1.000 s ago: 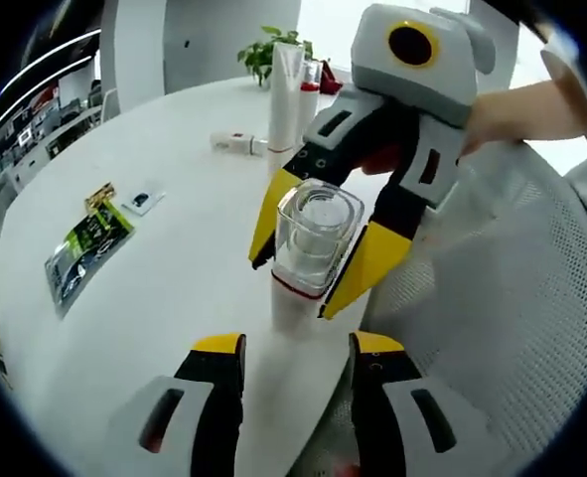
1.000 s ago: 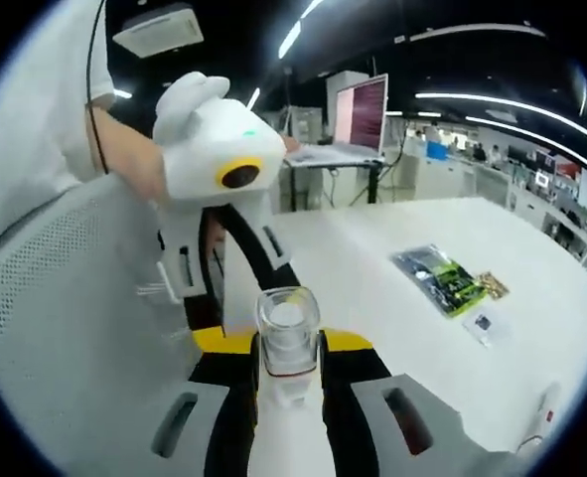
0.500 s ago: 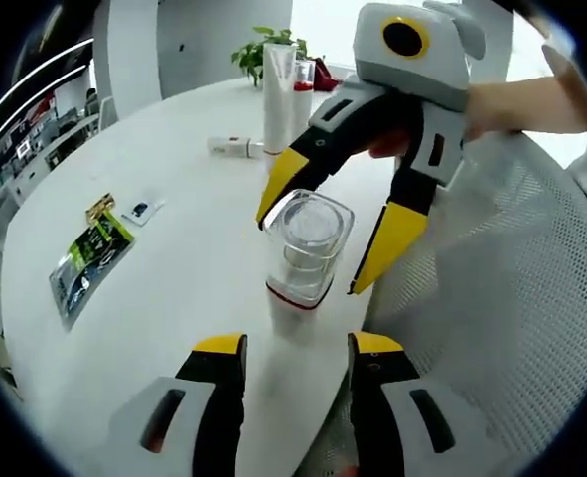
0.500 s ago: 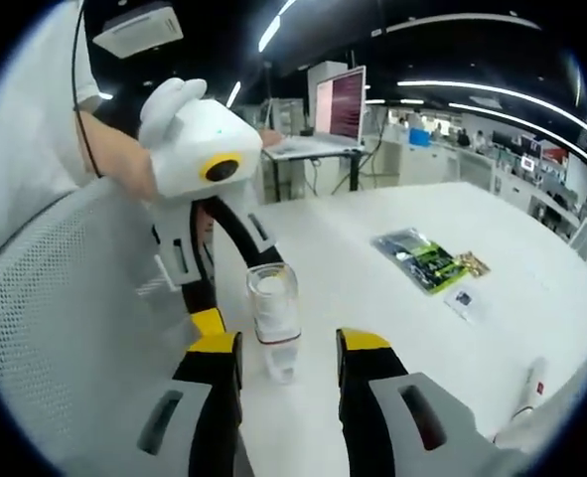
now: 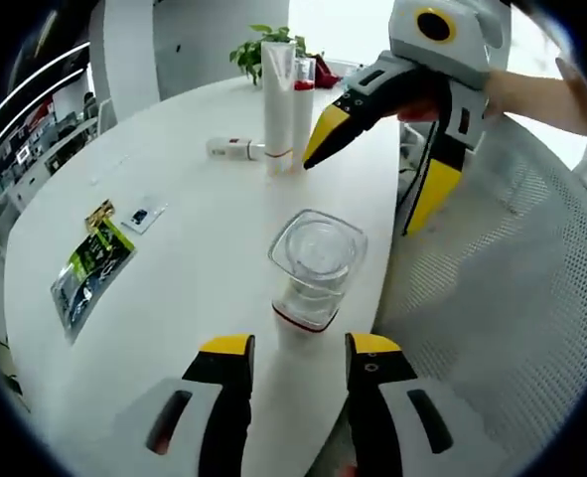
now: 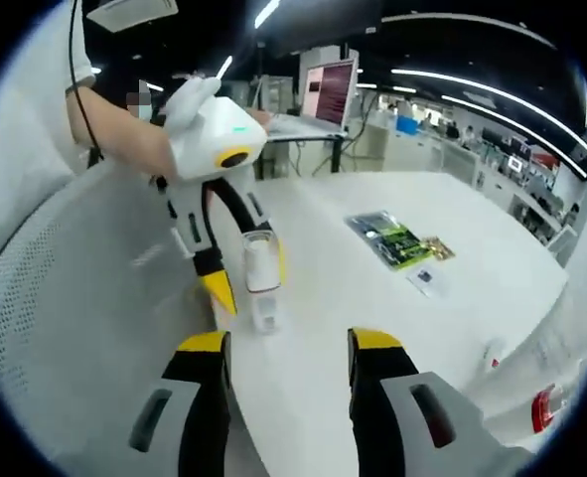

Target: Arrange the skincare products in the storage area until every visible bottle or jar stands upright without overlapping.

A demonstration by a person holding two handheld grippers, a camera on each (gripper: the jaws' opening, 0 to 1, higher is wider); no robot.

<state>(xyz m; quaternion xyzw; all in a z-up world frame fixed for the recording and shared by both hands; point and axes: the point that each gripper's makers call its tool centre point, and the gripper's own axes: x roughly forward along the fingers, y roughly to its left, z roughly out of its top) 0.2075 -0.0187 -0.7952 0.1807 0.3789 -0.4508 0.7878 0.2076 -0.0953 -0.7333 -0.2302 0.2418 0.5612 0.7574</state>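
Observation:
A white bottle (image 5: 313,268) with a clear square cap stands upright near the edge of the white round table (image 5: 194,229). Just short of it, my left gripper (image 5: 300,346) is open and holds nothing. My right gripper (image 5: 377,164) hangs open above and behind the bottle, apart from it. In the right gripper view my right gripper (image 6: 290,343) is open and well back from the bottle (image 6: 261,270), and one yellow fingertip (image 6: 219,291) of the left gripper sits beside it. A tall white tube (image 5: 276,104) and a red-banded bottle (image 5: 301,99) stand upright at the far side.
A small white item (image 5: 235,149) lies flat beside the tall tube. A green packet (image 5: 89,268) and a small card (image 5: 142,212) lie on the table's left. A grey mesh chair (image 5: 492,298) presses against the table's edge. A plant (image 5: 263,45) stands at the far end.
My right gripper has let go of the clear-capped bottle, opened wide and drawn up and away from it. The bottle stays upright. My left gripper has held its place.

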